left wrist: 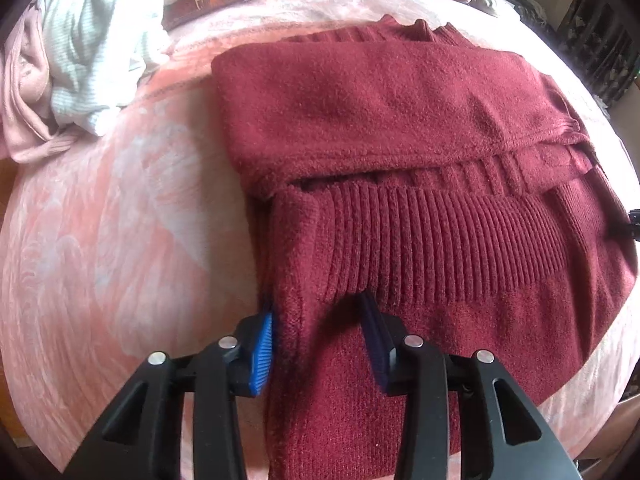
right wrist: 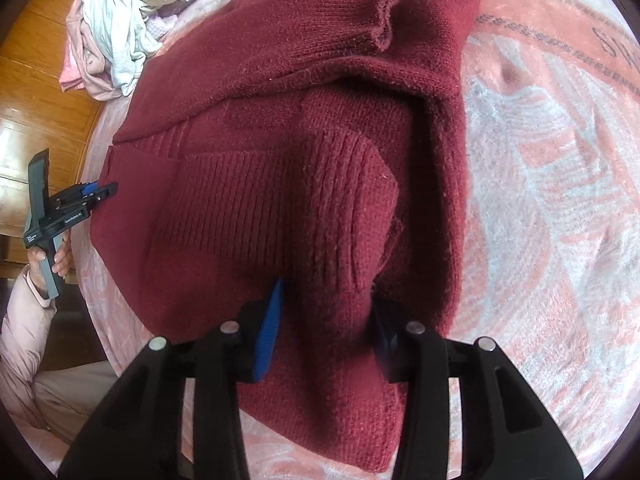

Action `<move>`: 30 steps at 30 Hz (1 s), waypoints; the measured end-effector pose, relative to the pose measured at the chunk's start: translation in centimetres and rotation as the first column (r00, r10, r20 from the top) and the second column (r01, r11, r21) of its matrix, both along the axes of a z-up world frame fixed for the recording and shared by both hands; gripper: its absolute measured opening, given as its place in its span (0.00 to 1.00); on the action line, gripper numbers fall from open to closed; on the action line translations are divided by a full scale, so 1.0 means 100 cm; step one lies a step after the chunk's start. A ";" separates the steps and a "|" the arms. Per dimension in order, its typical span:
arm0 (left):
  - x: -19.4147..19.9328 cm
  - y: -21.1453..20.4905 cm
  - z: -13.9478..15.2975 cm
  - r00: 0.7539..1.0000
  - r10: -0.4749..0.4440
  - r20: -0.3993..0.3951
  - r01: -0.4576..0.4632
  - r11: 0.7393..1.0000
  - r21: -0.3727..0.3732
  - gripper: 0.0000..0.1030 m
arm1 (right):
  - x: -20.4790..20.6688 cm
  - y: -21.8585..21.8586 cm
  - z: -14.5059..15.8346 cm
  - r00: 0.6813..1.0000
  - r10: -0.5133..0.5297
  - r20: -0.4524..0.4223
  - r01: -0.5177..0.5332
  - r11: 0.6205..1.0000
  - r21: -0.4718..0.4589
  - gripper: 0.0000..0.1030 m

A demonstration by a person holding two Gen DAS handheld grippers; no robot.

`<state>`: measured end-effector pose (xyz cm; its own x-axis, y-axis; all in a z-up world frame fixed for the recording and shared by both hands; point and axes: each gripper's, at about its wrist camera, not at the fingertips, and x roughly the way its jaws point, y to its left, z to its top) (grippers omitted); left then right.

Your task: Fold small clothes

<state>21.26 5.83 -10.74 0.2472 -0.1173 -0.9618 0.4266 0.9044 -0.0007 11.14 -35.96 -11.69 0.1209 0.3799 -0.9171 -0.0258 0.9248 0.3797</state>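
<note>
**Gripping the near hem of a half-folded sweater**

Lying across a pink and white patterned bed cover [left wrist: 120, 220], the dark red knitted sweater [left wrist: 400, 128] is partly folded: a plain panel is doubled over the upper part, and a ribbed band runs across below it. In the right wrist view a sleeve cuff [right wrist: 384, 20] lies open-ended on top of the fold, and the ribbed collar is cut off at the top edge. What lies under the folded layers is hidden.

The left tool [left wrist: 320, 344] has a fold of the sweater's near left edge between its blue pads [left wrist: 262, 348], which press on the cloth from both sides; its jaws stand partly apart around the bunched knit. The right tool [right wrist: 328, 328] likewise pinches a raised ridge of the near edge, its right pad mostly buried in the cloth. From the right wrist view the left tool shows small at the sweater's left border, held by a hand [right wrist: 60, 256] in a pale pink sleeve.

A heap of pale green, white and pink clothes [left wrist: 80, 52] sits apart at the cover's far left. Red cloth at the far edge is too cut off to identify. Wooden floor [right wrist: 36, 92] shows beyond.
</note>
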 end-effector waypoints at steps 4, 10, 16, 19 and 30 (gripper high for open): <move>0.003 -0.002 0.005 1.000 -0.004 -0.011 0.003 0.999 -0.037 0.09 | -0.003 0.001 0.013 0.999 0.030 0.033 -0.032 0.999 0.044 0.12; -0.003 0.009 0.028 1.000 -0.002 0.008 0.003 0.983 -0.181 0.07 | -0.007 -0.013 0.048 0.992 0.005 0.128 -0.021 0.992 0.121 0.11; 0.012 0.021 0.039 0.994 0.107 0.017 -0.101 0.974 -0.201 0.07 | 0.000 -0.029 0.072 0.981 -0.064 0.181 0.039 0.990 0.138 0.11; 0.020 0.023 0.056 0.988 0.141 0.066 -0.121 0.964 -0.237 0.07 | 0.003 -0.040 0.086 0.971 -0.097 0.218 0.062 0.985 0.161 0.11; 0.081 0.008 0.106 0.950 0.235 0.207 -0.165 0.938 -0.305 0.07 | 0.089 -0.057 0.113 0.930 -0.169 0.326 0.132 0.982 0.133 0.11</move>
<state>29.33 6.62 -0.16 0.5100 -0.2979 -0.8069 0.2557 0.9482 -0.1884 20.04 -41.61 -0.35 0.4769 0.4264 -0.7686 -0.0323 0.8823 0.4695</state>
